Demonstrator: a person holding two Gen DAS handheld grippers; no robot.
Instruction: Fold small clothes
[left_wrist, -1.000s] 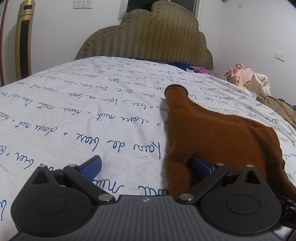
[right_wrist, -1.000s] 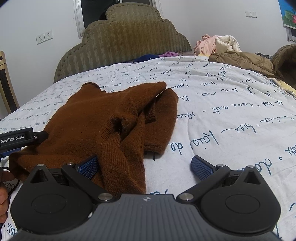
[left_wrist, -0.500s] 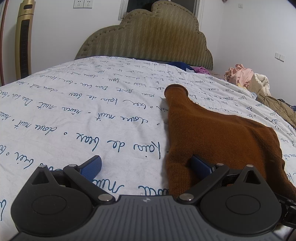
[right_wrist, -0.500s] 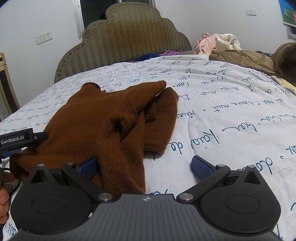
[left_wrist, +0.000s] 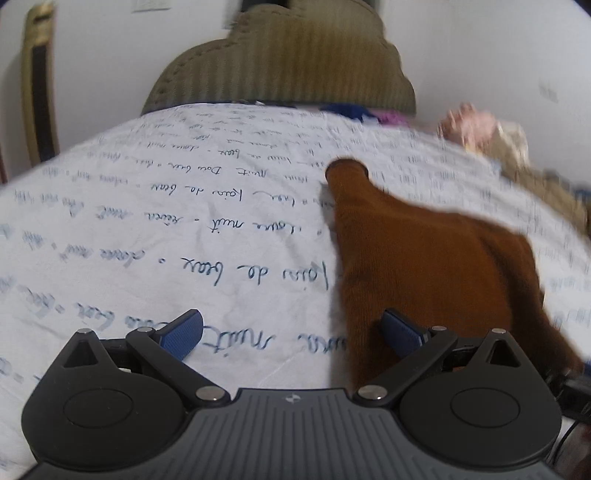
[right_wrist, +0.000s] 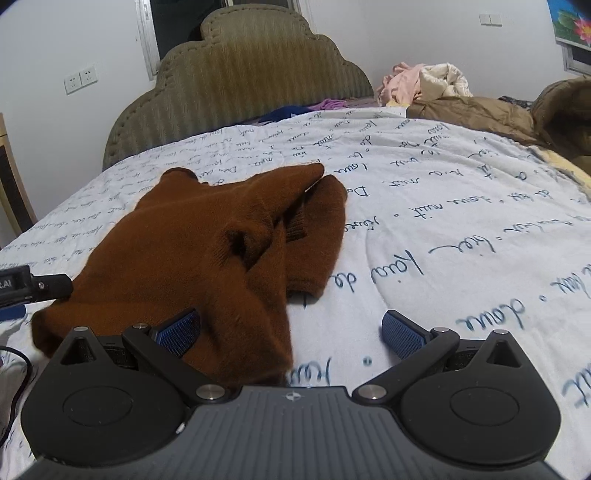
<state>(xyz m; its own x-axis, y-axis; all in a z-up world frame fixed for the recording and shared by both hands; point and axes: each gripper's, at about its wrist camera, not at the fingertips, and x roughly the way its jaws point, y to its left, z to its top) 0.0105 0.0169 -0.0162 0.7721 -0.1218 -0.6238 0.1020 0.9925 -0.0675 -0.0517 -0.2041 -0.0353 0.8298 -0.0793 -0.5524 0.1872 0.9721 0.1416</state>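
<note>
A small brown knit sweater (right_wrist: 207, 240) lies rumpled on the white bedsheet with blue script (right_wrist: 461, 229). In the left wrist view the sweater (left_wrist: 424, 266) lies flat on the right, one sleeve reaching away to its cuff. My left gripper (left_wrist: 291, 334) is open at the sweater's near left edge, its right fingertip (left_wrist: 400, 330) over the knit. My right gripper (right_wrist: 291, 332) is open at the near right hem; the fabric lies between its jaws. The left gripper's body (right_wrist: 33, 286) shows at the left edge of the right wrist view.
An olive padded headboard (right_wrist: 243, 77) stands at the far end. A pile of pink and cream clothes (right_wrist: 424, 81) and a brown jacket (right_wrist: 491, 114) lie at the far right of the bed. Blue and purple garments (right_wrist: 295, 109) lie by the headboard.
The left wrist view has tilted downward and is now blurred with motion. The right gripper has edged forward over the sweater's hem. Both grippers stay open.
</note>
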